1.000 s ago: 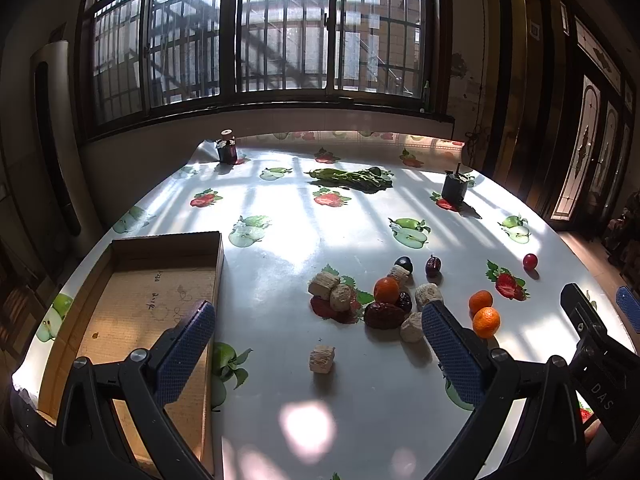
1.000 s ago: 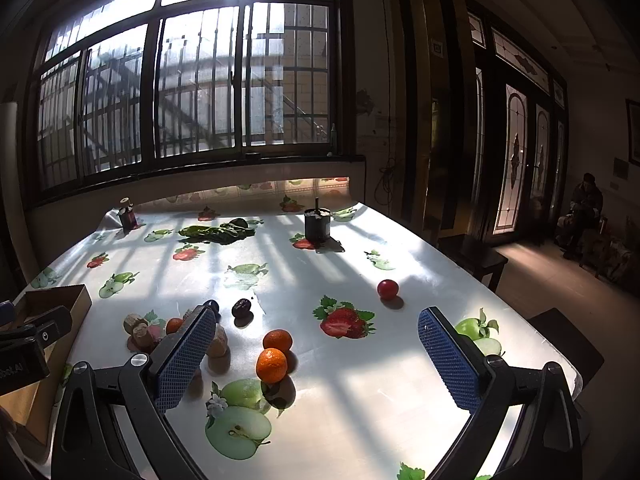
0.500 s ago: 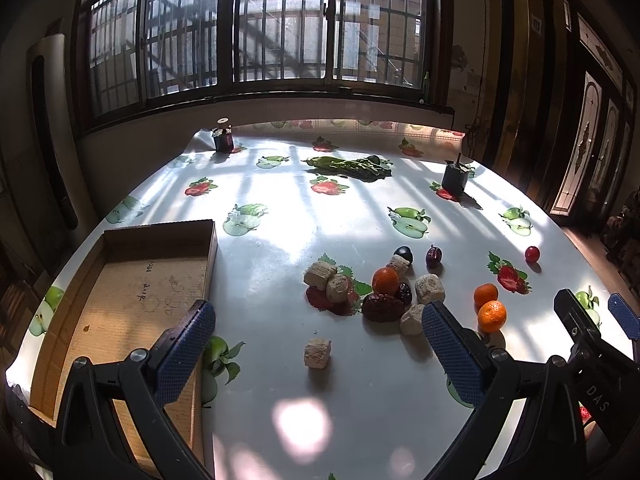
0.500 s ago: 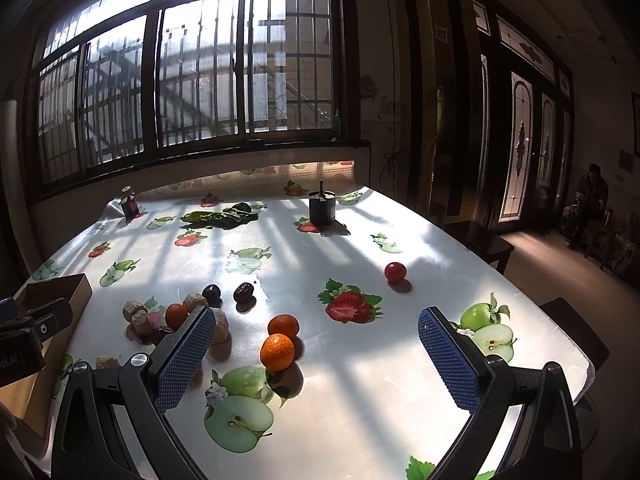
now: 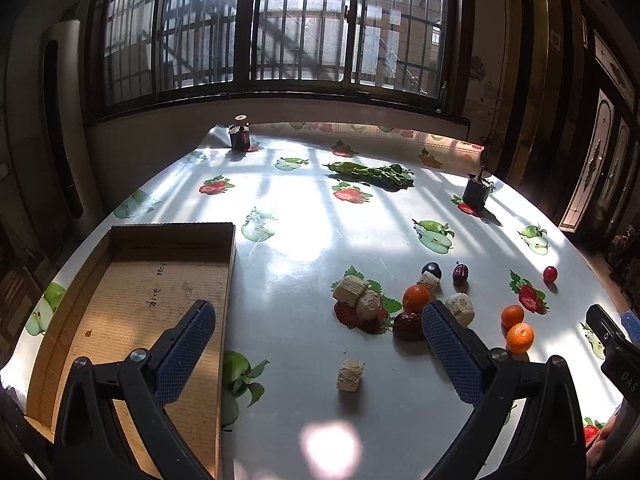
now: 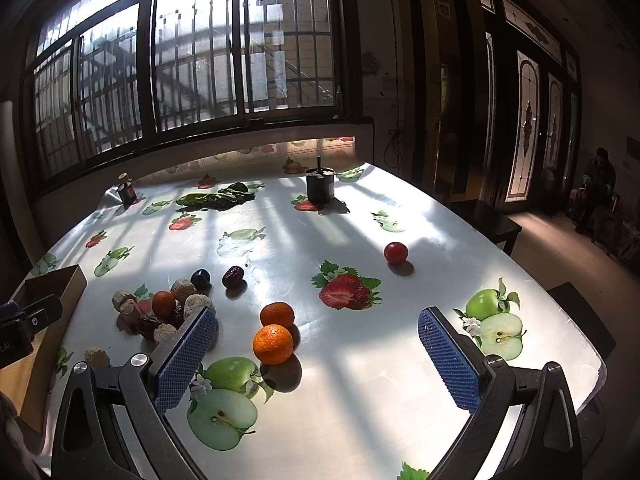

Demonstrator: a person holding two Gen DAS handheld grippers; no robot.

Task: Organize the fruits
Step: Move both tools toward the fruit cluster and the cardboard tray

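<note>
Both views nearer table | right gripper (image 6: 316, 354) agape (empty), orange (image 6: 273, 344) just left of centre | left gripper (image 5: 316, 350) agape

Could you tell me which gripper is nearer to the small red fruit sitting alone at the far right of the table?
Right. The right gripper hovers open with the red fruit ahead, just right of centre. The left gripper is open over by the cardboard box, so the fruit lies far to its right.
</note>
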